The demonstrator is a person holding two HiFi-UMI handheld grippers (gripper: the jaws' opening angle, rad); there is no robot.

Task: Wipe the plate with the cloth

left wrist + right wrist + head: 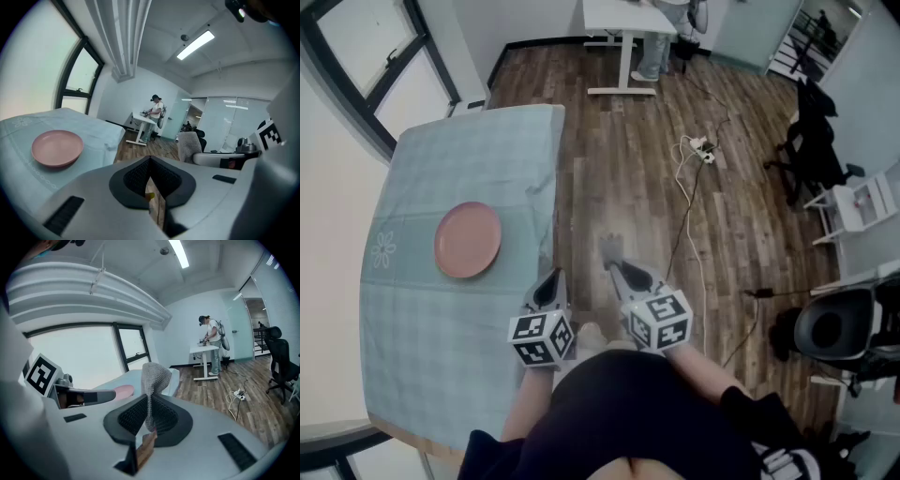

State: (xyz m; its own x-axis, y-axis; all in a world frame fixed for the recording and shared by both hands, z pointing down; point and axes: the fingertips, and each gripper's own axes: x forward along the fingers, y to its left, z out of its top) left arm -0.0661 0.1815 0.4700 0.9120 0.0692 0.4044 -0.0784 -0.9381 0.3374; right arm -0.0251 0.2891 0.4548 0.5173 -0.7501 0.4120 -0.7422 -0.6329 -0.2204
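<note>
Pink plate [468, 239] at ten o'clock on table [441, 328] | right gripper [149, 404] pinching grey cloth [155, 375] | left gripper [150, 164] pressed together (empty)

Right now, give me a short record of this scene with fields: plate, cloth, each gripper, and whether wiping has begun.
plate: pink plate, empty, lying flat on the table with its pale checked cover
cloth: grey knitted cloth, pinched at one end, the rest sticking up past the jaws
right gripper: right gripper shut on the cloth, held over the wooden floor beside the table
left gripper: left gripper, jaws together, nothing between them, near the table's edge
wiping: not begun; cloth is apart from the plate
</note>
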